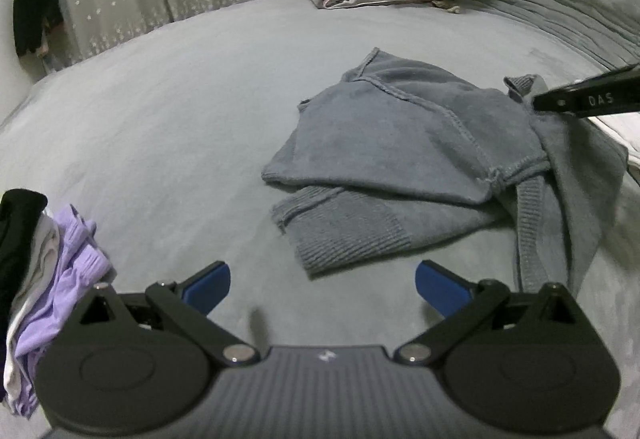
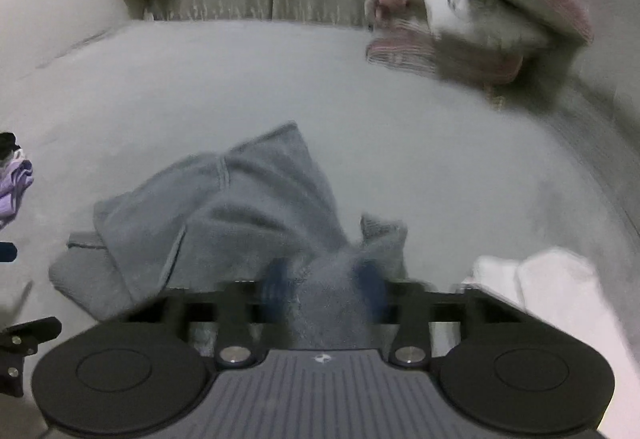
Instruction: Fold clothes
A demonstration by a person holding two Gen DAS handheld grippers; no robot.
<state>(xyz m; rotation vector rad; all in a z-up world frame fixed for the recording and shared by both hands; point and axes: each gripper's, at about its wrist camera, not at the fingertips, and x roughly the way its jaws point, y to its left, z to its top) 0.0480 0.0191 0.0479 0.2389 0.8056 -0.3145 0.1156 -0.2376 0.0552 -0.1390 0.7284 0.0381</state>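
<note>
Left wrist view shows the grey bed [image 1: 168,111] bearing the half-folded grey sweater [image 1: 400,143] mid-bed, where the right gripper [image 2: 324,285] clamps its bunched edge, probably to fold it, while the left gripper [image 1: 322,285] gapes empty beside its hem.

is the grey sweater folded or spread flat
Partly folded: the grey sweater lies doubled over itself on the bed, one end bunched in the shut right gripper.
</note>
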